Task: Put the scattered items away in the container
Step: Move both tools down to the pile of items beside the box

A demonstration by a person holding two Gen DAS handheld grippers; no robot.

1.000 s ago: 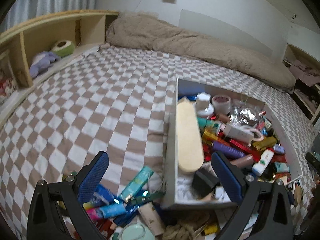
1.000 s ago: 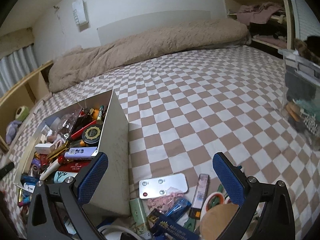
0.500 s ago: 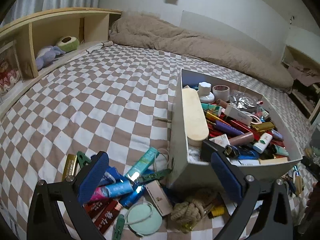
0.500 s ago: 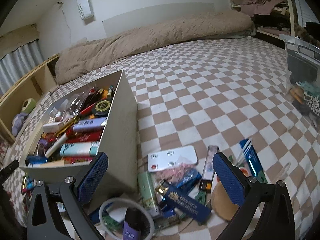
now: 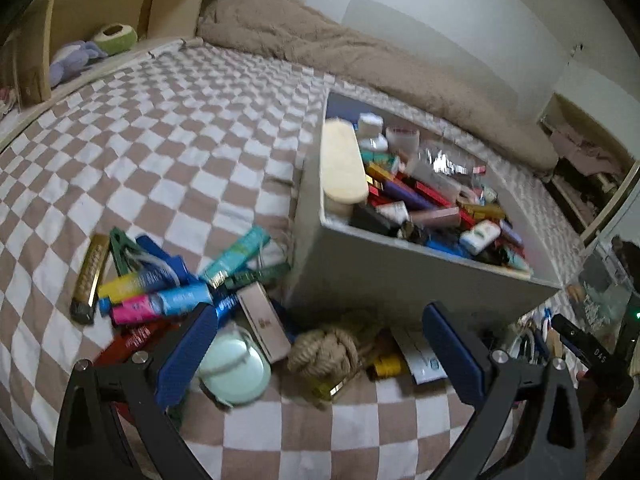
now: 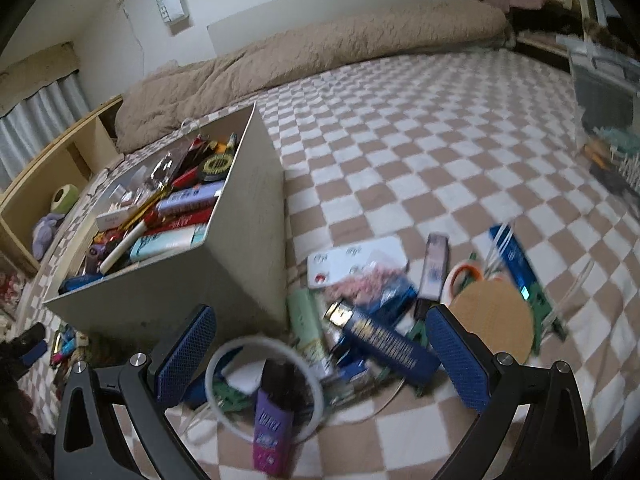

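A grey box (image 5: 404, 276) (image 6: 240, 248) packed with tubes, jars and packets stands on the checked bedspread. Loose items lie around its near side. In the left wrist view these are coloured tubes (image 5: 160, 300), a mint round case (image 5: 234, 368), a rope knot (image 5: 324, 350) and a gold bar (image 5: 90, 272). In the right wrist view I see a white ring (image 6: 264, 388), a purple tube (image 6: 272, 420), a dark blue box (image 6: 386, 344), a round wooden disc (image 6: 494, 322) and a white blister card (image 6: 352, 260). My left gripper (image 5: 318, 354) and right gripper (image 6: 320, 356) both hang open above the piles, holding nothing.
A beige duvet (image 5: 360, 60) runs along the far wall. A wooden shelf (image 5: 100, 12) at the left holds soft toys (image 5: 76, 58). A clear storage bin (image 6: 608, 100) stands at the right of the bed. Bare checked bedspread (image 6: 440, 140) stretches beyond the box.
Both grippers have drawn back and lifted from the box, so the scattered piles in front of it have come fully into view. Both have stayed open and empty.
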